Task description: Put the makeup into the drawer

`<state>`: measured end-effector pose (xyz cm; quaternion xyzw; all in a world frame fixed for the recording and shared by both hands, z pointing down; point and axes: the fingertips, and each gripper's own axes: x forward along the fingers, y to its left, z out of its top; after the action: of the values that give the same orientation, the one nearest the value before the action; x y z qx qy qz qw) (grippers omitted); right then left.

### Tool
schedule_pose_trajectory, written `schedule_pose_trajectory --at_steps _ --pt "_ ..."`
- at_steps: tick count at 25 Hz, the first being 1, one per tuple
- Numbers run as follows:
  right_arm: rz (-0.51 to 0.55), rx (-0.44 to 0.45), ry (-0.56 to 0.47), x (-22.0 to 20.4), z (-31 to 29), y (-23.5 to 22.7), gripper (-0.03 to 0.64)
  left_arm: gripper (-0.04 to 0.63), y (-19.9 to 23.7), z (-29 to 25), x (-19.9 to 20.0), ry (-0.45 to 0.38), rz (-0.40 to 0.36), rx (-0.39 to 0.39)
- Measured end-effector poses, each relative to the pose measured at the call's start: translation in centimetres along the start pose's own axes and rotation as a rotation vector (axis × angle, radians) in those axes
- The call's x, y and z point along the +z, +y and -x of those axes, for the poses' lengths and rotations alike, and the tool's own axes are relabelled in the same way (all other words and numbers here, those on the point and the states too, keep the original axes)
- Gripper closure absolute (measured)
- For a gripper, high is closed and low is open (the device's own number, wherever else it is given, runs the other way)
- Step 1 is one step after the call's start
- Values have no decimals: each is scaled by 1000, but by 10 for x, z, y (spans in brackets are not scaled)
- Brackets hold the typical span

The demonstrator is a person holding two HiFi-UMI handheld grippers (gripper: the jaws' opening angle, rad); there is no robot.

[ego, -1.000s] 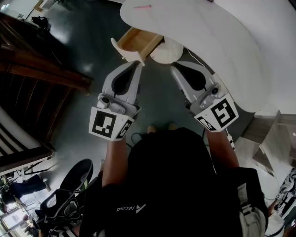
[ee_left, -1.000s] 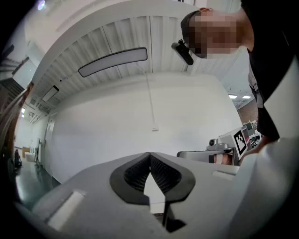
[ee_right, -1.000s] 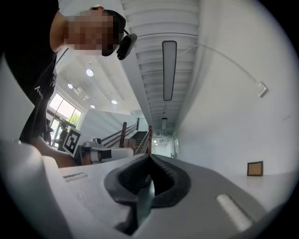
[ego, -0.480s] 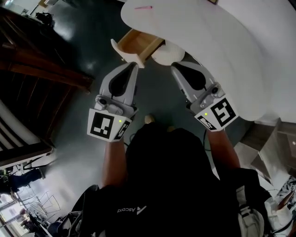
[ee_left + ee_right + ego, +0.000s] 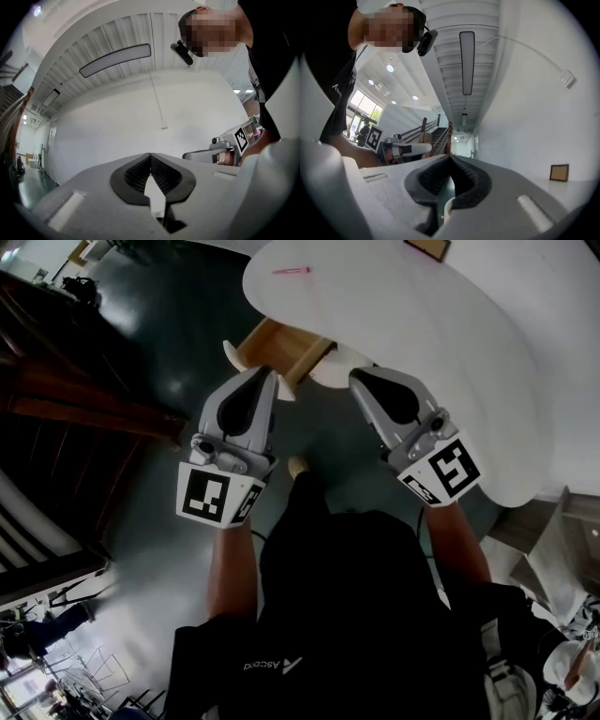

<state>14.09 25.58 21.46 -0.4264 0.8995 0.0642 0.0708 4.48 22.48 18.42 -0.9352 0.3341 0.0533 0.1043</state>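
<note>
Both jaw pairs are pressed together with nothing between them. The left hand-held gripper (image 5: 265, 378) and the right hand-held gripper (image 5: 362, 381) are side by side in front of the person, near the edge of the white worktop (image 5: 450, 352). The drawer (image 5: 277, 339) under that edge stands pulled out and, as far as it shows, bare. A pink item (image 5: 291, 271), probably the makeup, lies on the worktop well apart from both. Picking it up and dropping it in are both left to do.
</note>
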Motion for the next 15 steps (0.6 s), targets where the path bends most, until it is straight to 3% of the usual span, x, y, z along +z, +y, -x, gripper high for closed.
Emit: schedule_pose_trajectory --at_steps 8,15 --pt "34 -49 48 -16 -102 -42 614 584 107 -37 -17 -26 4 -31" --pt "62 -94 93 -40 -198 -78 614 584 193 -73 -44 -45 36 -102"
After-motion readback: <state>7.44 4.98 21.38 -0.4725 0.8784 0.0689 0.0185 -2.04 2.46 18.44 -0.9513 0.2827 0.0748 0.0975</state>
